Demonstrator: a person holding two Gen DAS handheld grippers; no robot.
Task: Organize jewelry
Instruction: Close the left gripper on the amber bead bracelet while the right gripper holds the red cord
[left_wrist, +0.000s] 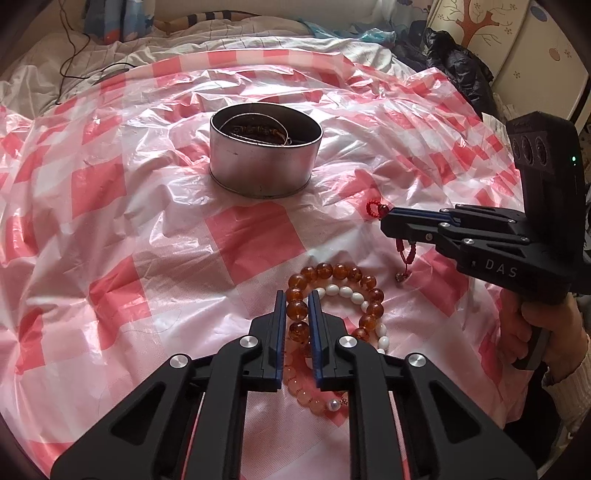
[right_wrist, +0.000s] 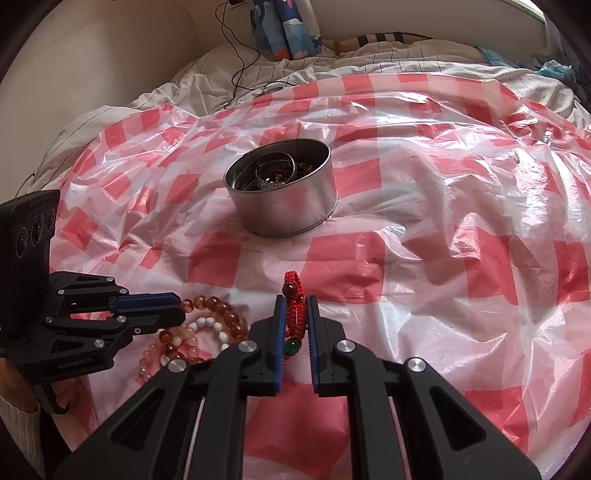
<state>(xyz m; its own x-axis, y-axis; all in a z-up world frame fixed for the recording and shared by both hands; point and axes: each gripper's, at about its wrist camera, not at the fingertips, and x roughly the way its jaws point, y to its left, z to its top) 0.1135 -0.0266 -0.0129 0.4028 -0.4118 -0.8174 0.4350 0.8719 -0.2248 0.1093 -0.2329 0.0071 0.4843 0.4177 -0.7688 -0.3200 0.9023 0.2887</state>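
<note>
A round metal tin (left_wrist: 264, 155) (right_wrist: 284, 194) with several bangles inside stands mid-sheet. My left gripper (left_wrist: 297, 300) is shut on an amber bead bracelet (left_wrist: 347, 275) that lies over a white bead bracelet (left_wrist: 356, 297) and a pale pink bead bracelet (left_wrist: 306, 395); the pile also shows in the right wrist view (right_wrist: 207, 332). My right gripper (right_wrist: 295, 304) (left_wrist: 384, 219) is shut on a red braided cord bracelet (right_wrist: 294, 295) with a green bead, lifted above the sheet; its cord ends hang down (left_wrist: 404, 258).
A red-and-white checked plastic sheet (left_wrist: 155, 229) (right_wrist: 461, 258) covers a bed. White bedding, a black cable (right_wrist: 240, 59) and a patterned pillow lie behind. Dark clothing (left_wrist: 458, 62) and a cabinet stand at the right.
</note>
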